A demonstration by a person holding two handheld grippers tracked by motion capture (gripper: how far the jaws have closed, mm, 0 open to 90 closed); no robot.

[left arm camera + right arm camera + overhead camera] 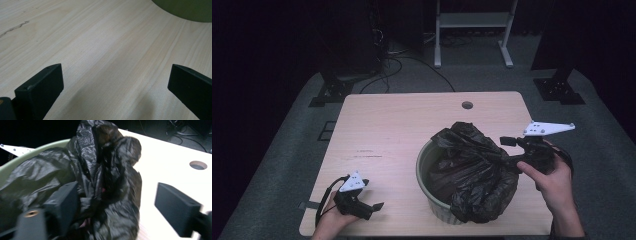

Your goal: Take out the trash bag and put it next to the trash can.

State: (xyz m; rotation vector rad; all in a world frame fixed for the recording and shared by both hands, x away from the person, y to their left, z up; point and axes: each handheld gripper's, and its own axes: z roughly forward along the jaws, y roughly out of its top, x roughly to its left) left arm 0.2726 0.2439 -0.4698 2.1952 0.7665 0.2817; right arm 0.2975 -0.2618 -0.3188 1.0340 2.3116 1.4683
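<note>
Right tongs gape wide around the black bag's bunched rim, which drapes rightward over the bin; bin's inside hidden. Left tongs gape over bare worktop.

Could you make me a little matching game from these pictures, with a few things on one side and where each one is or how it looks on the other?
Things:
1. crumpled black plastic bag
2. round pale green bin
3. left tongs
4. small round hole in the wooden table top

Descriptions:
A. near the table's far edge
B. open and empty, low over bare wood at the near left corner
C. stands on the table, lined in black
D. spills over the bin's rim, between the open right tongs

Pairs: 1-D, 2-C, 3-B, 4-A
</note>
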